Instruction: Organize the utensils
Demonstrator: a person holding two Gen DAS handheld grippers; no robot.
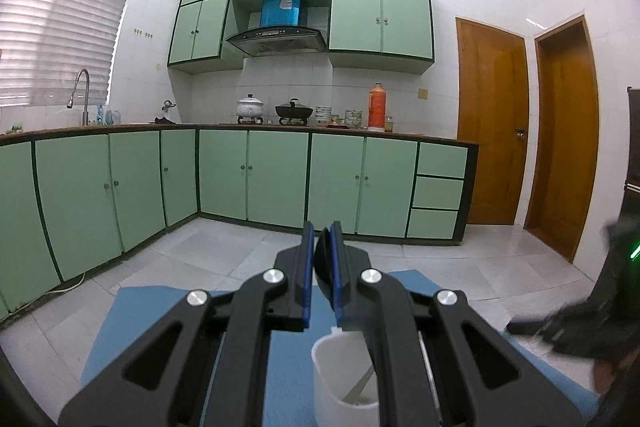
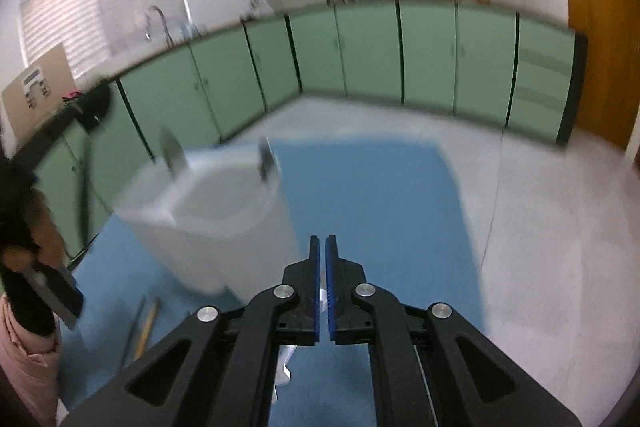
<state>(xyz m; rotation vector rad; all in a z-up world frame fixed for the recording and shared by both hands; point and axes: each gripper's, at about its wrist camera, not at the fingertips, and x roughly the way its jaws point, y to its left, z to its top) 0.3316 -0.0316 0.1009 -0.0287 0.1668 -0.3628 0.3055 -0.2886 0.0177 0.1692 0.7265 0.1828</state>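
My left gripper (image 1: 323, 233) is shut on a dark utensil (image 1: 322, 263), held above the blue mat (image 1: 160, 327). A white holder cup (image 1: 340, 371) stands just below it with a pale utensil inside. In the right wrist view, which is blurred, my right gripper (image 2: 322, 239) is shut on a thin white utensil (image 2: 322, 297) that hangs down between the pads. The white holder (image 2: 216, 223) is to its left, with two utensil heads (image 2: 173, 151) sticking up. Loose chopsticks (image 2: 140, 331) lie on the mat at lower left.
Green kitchen cabinets (image 1: 224, 179) run along the far walls, with pots and an orange thermos (image 1: 376, 107) on the counter. Two wooden doors (image 1: 492, 119) are at the right. The other gripper (image 1: 592, 311) shows at the right edge. The mat (image 2: 380, 203) lies on a tiled floor.
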